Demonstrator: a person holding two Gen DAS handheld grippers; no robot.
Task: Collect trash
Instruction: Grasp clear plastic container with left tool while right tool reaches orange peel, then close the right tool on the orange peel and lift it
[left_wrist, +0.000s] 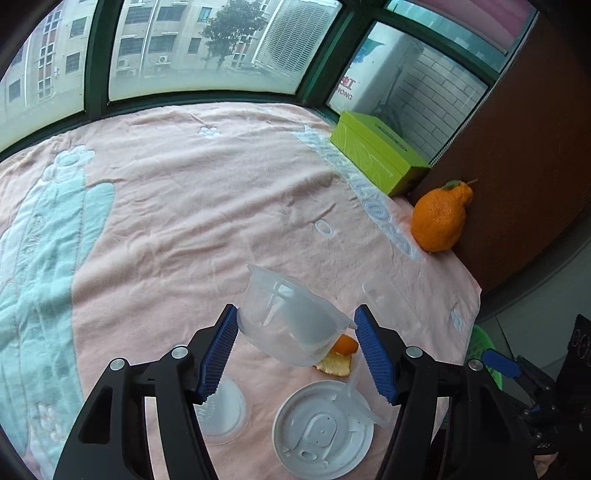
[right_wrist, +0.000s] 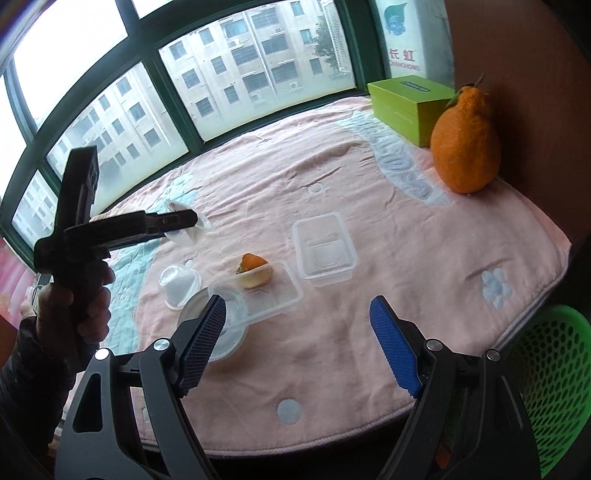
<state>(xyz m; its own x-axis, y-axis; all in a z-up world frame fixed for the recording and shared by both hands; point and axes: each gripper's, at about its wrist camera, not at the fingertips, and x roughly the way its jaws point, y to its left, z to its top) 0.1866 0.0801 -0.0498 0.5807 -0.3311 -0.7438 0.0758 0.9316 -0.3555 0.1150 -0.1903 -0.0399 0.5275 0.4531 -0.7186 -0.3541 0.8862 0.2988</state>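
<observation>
The left gripper (left_wrist: 295, 350) held a clear cup (left_wrist: 291, 317) above the table. The right gripper (right_wrist: 299, 347) was wide open and empty. Peel (right_wrist: 255, 271), trays and lids still lay at its twelve o'clock. The green basket (right_wrist: 554, 387) waited at four o'clock.

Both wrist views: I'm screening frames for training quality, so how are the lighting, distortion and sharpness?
Left wrist view: soft daylight from the windows, no hard shadows; fisheye bows the window frame; the clear cup between the left gripper pads is translucent and low in contrast. Right wrist view: bright, washed-out panes at upper left; the left gripper is backlit and dark; the whole orange is sharp.
</observation>
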